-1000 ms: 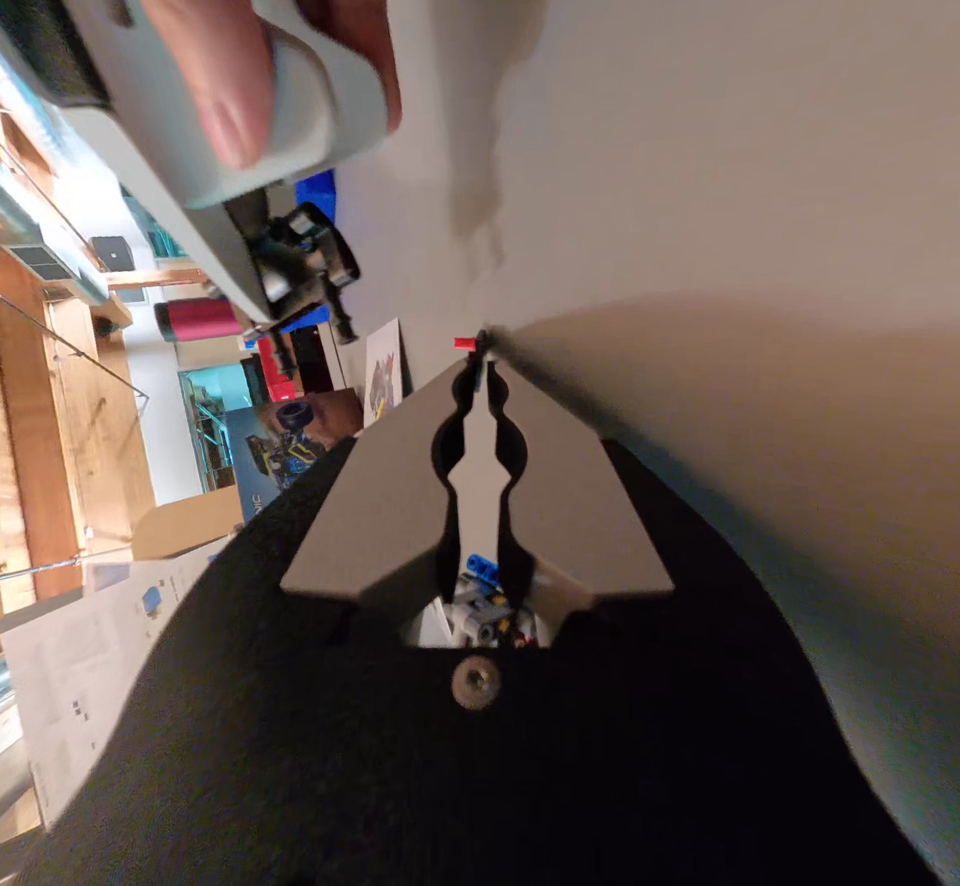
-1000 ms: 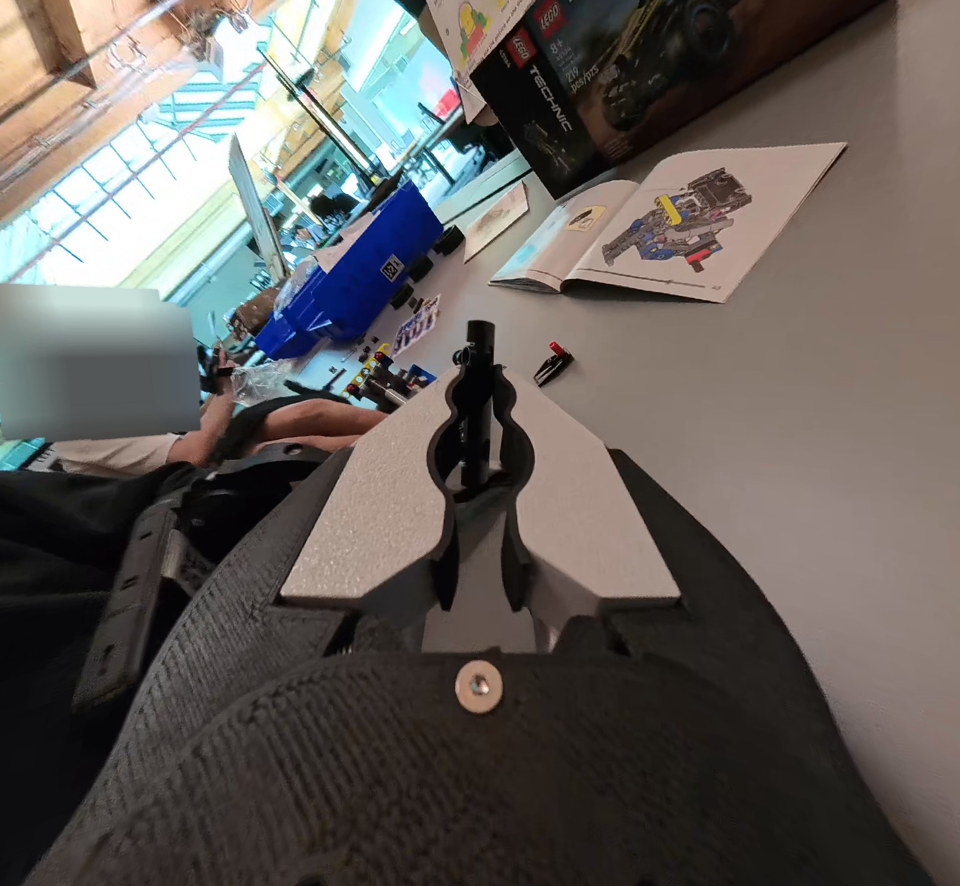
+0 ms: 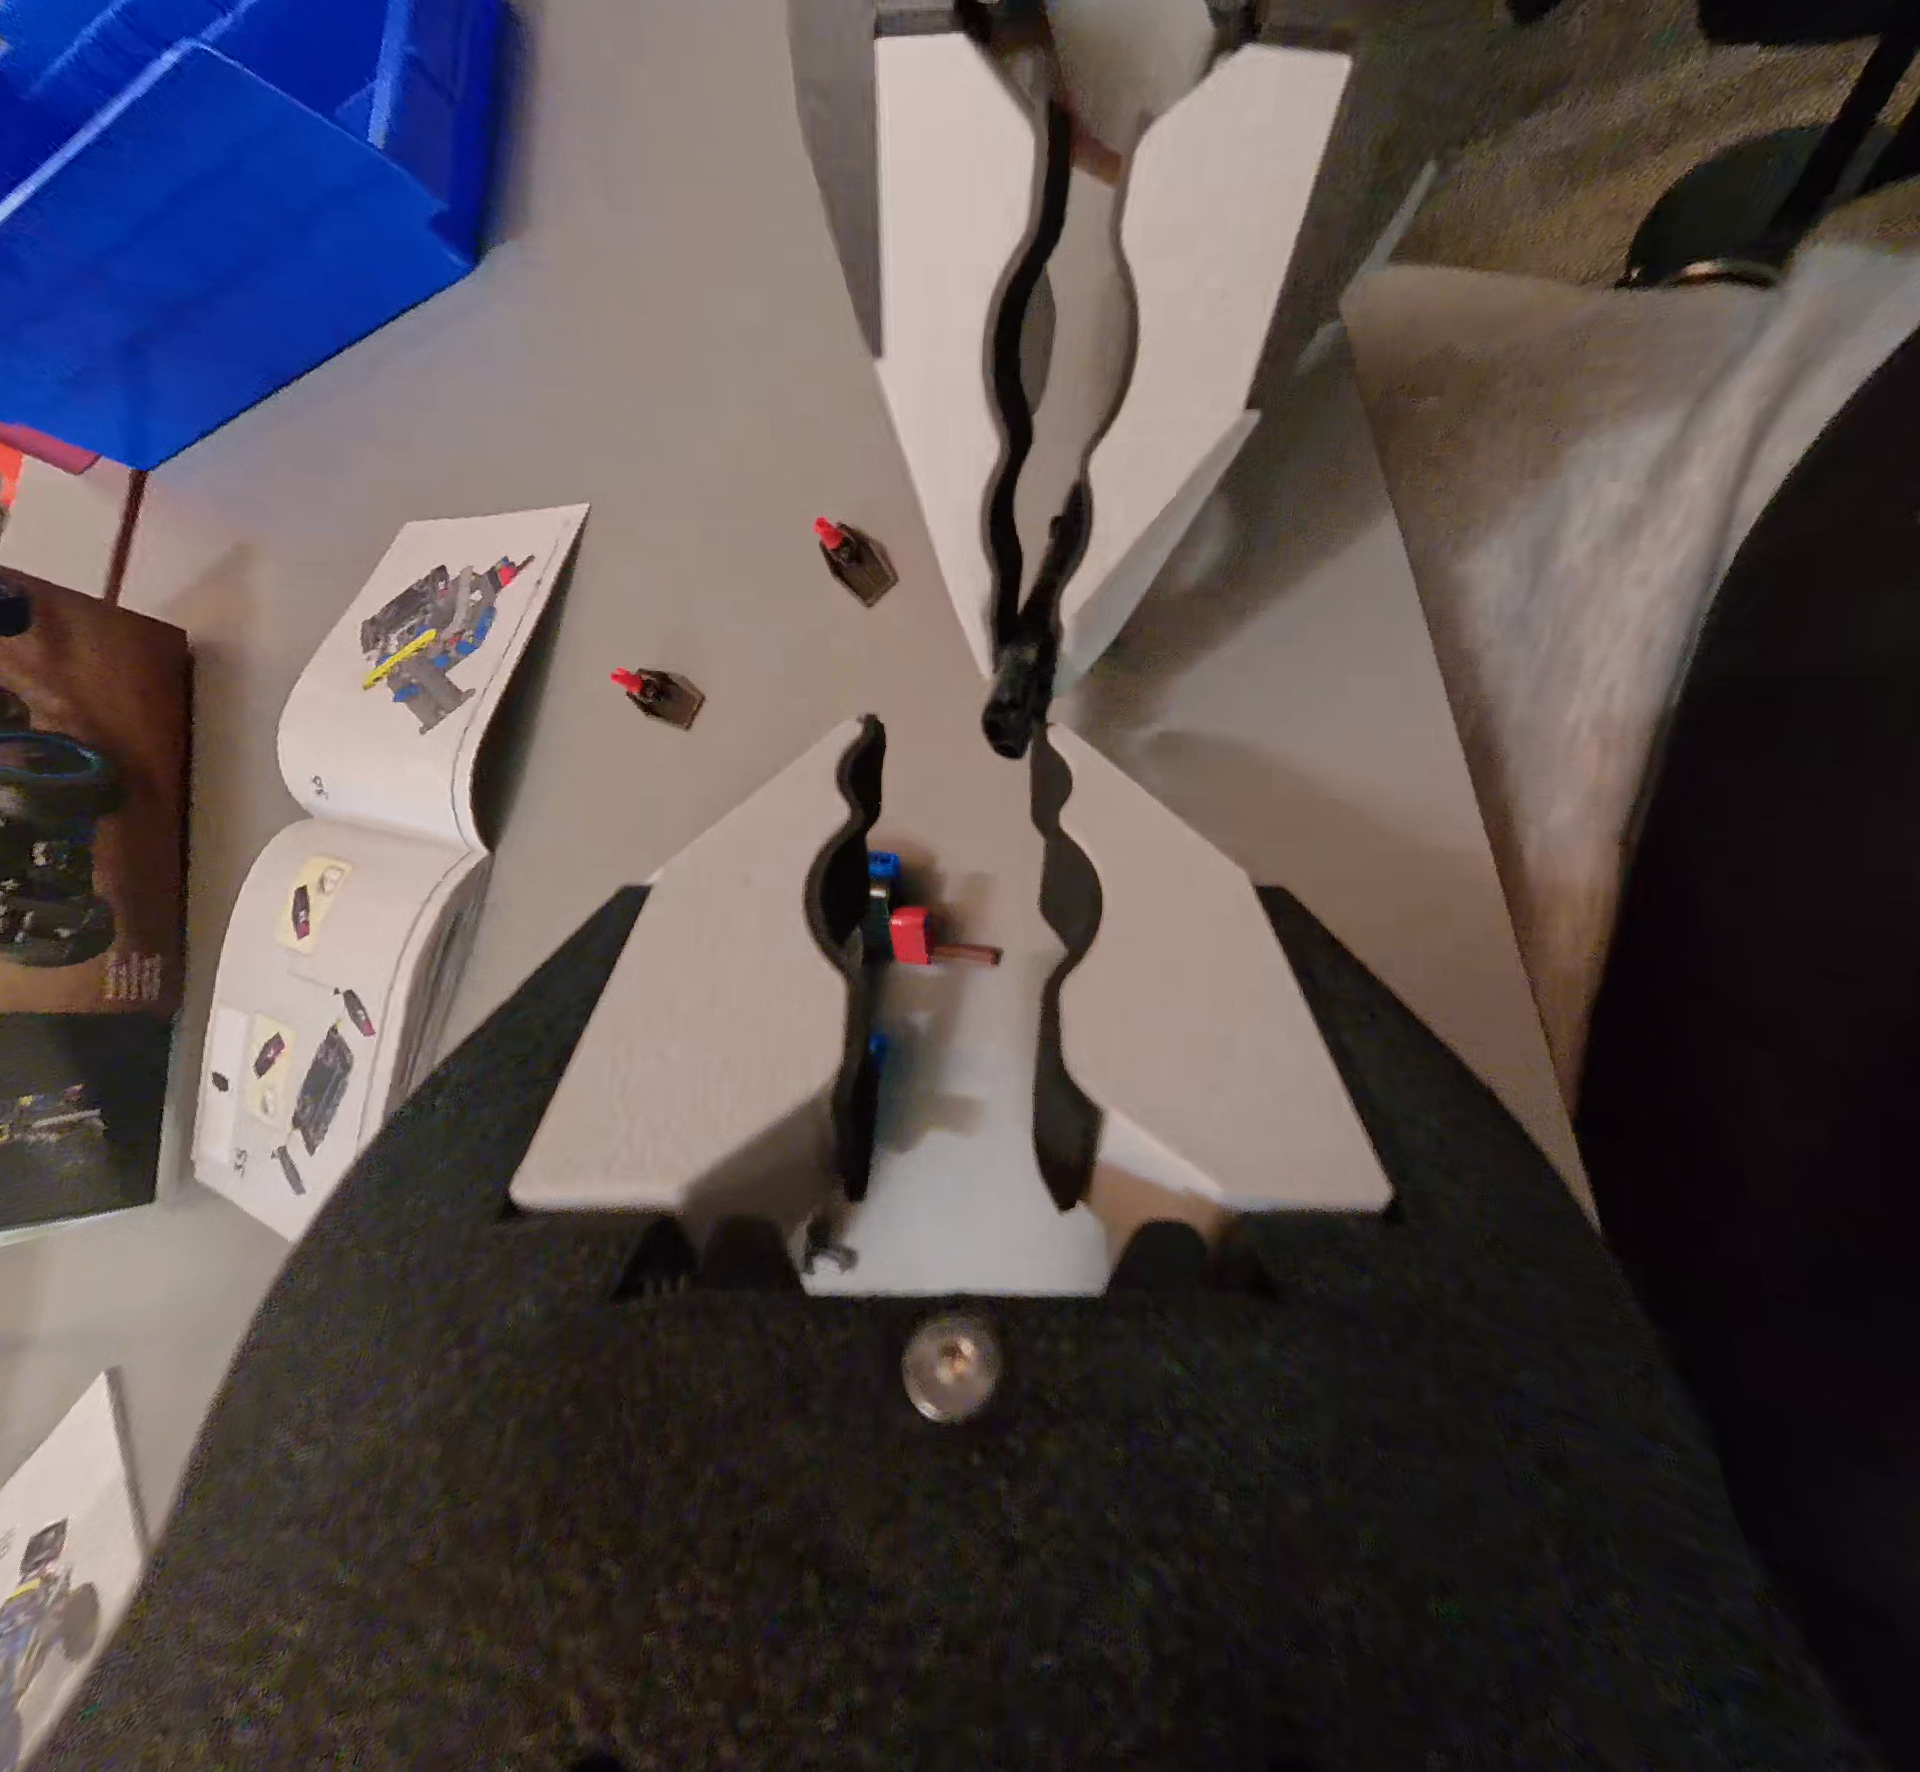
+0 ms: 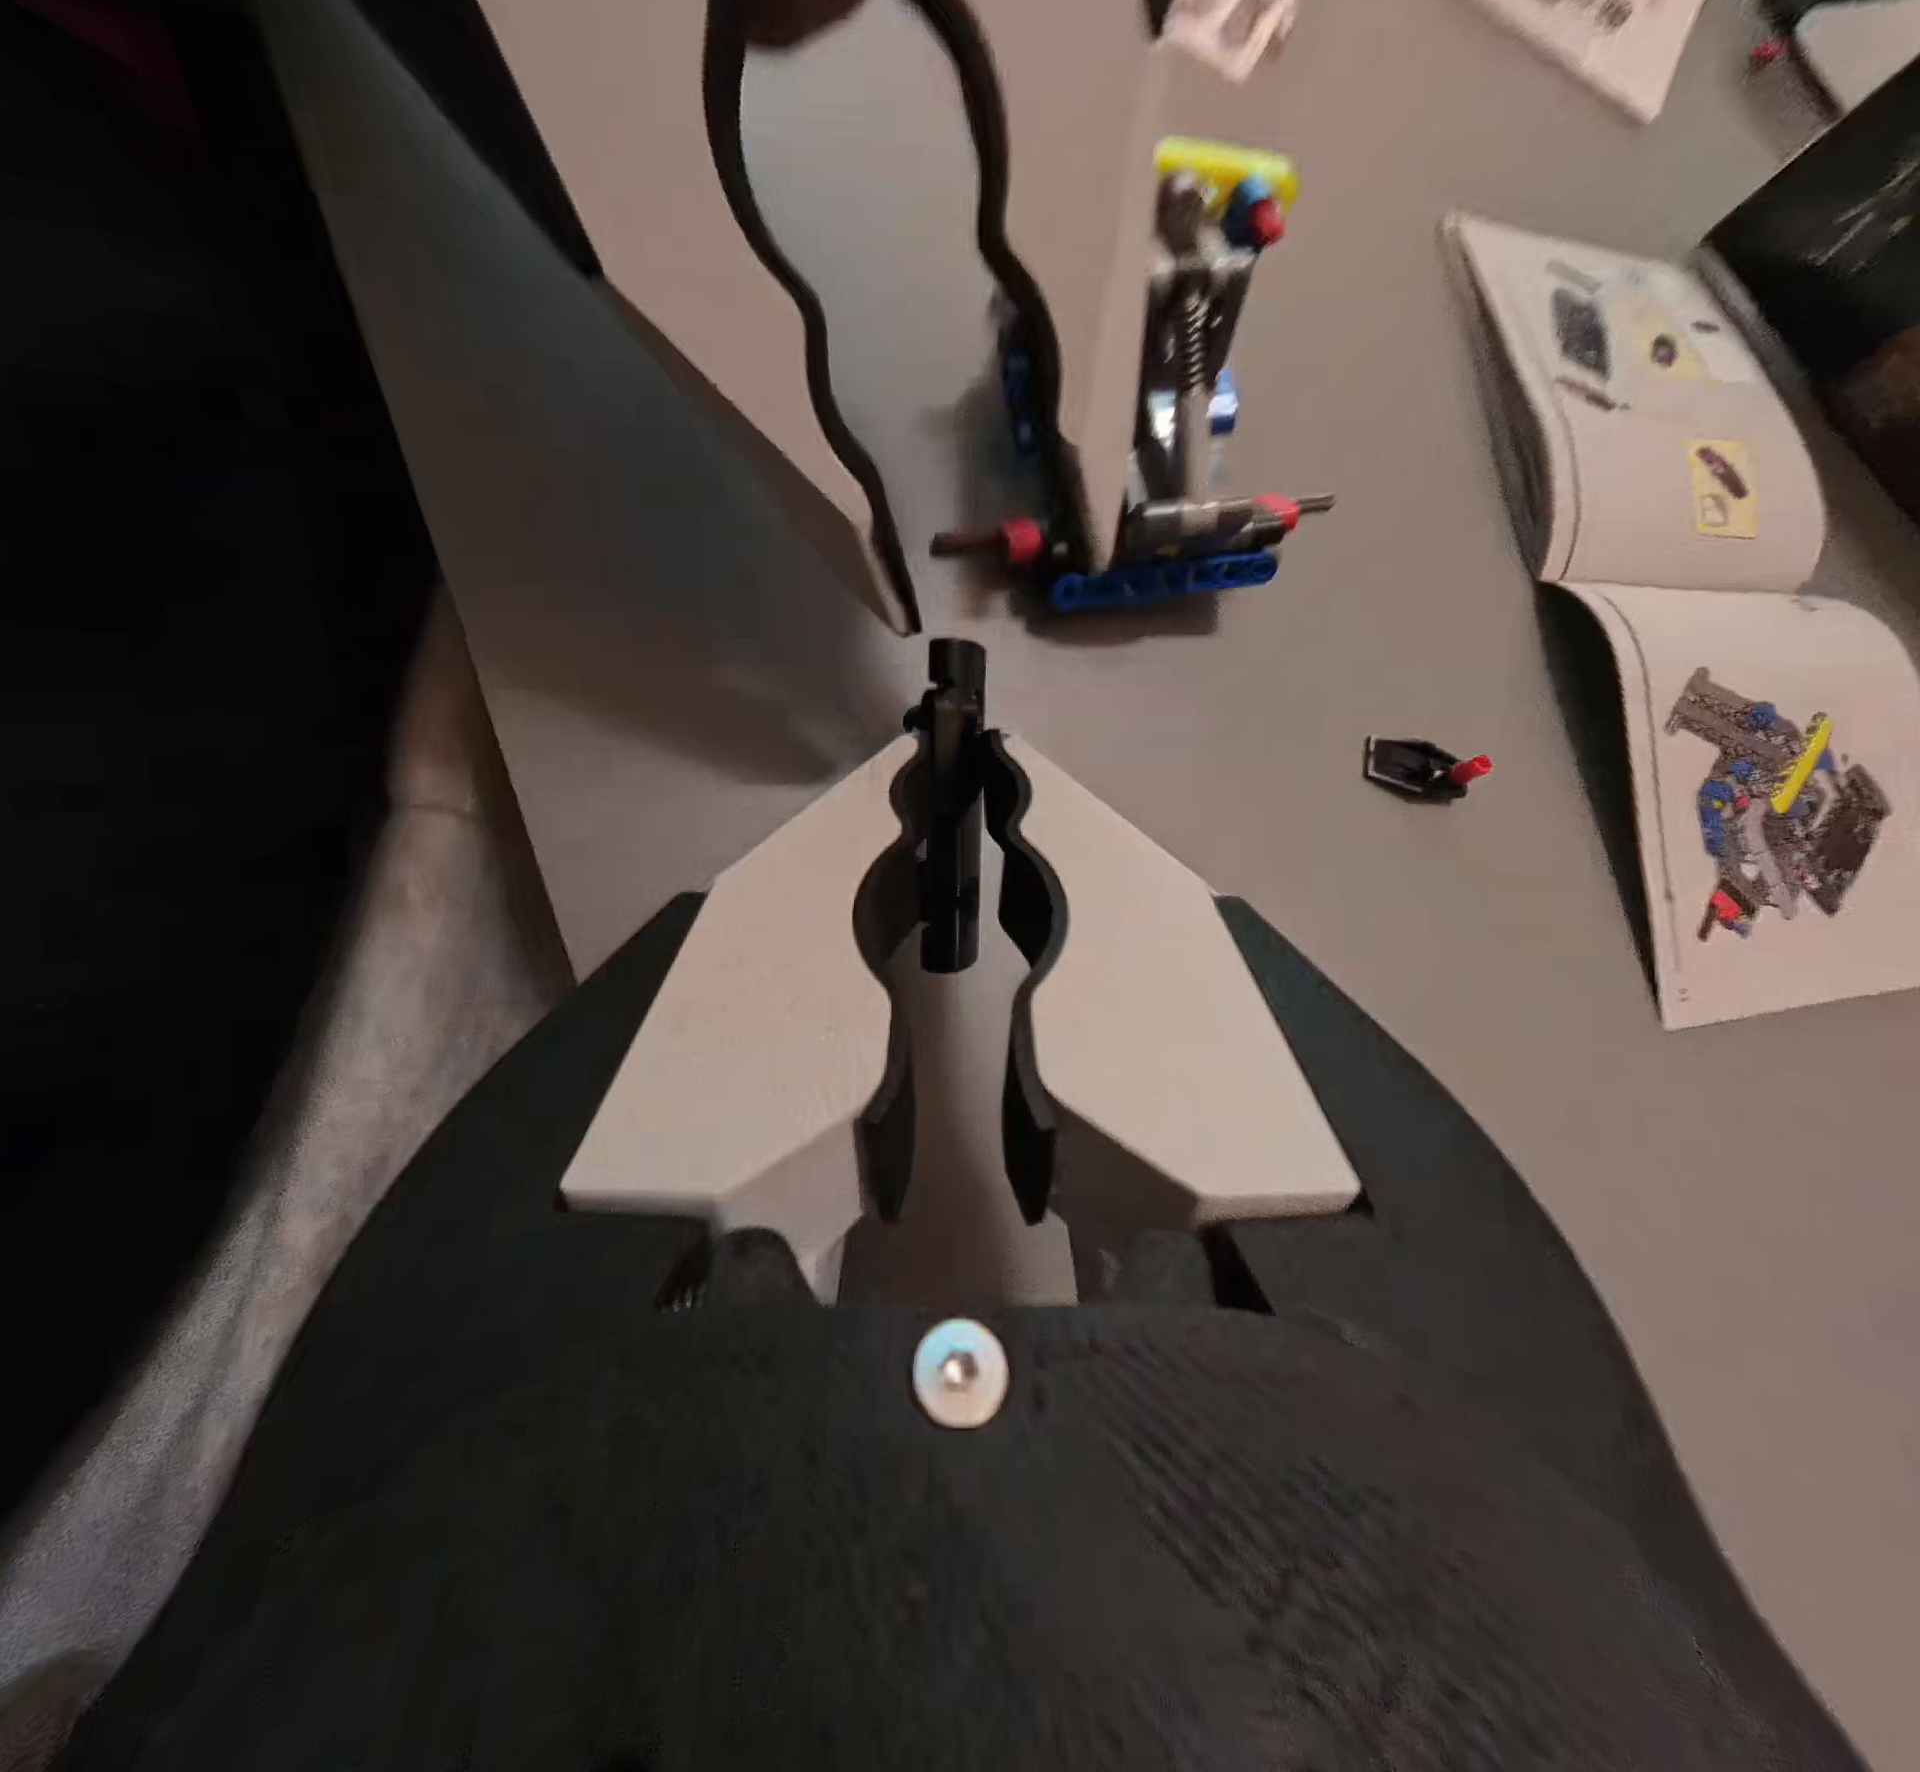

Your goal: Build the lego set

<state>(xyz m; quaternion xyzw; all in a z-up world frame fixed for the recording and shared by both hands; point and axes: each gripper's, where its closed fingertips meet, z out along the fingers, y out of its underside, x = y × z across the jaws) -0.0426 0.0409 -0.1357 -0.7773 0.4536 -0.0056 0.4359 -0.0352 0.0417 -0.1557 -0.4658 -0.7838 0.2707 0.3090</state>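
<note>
Pinching a black rod (image 4: 951, 818) at its tip, the right gripper (image 4: 956, 746) leaves the rod sticking out fwd, just beside the left gripper (image 3: 961, 735), fingers apart, nothing betw them; a bump there could twist it loose; small toy assembly (image 4: 1174, 434) near on the table (image 4: 1351, 1151).

Your two wrist views were dim and warm-toned, with soft light from overhead casting blurred shadows on the grey tabletop (image 3: 665, 351). Motion blur smeared the far hand-held gripper and the small parts near it. Wide-angle distortion bent the edges, and the corners fell dark.
</note>
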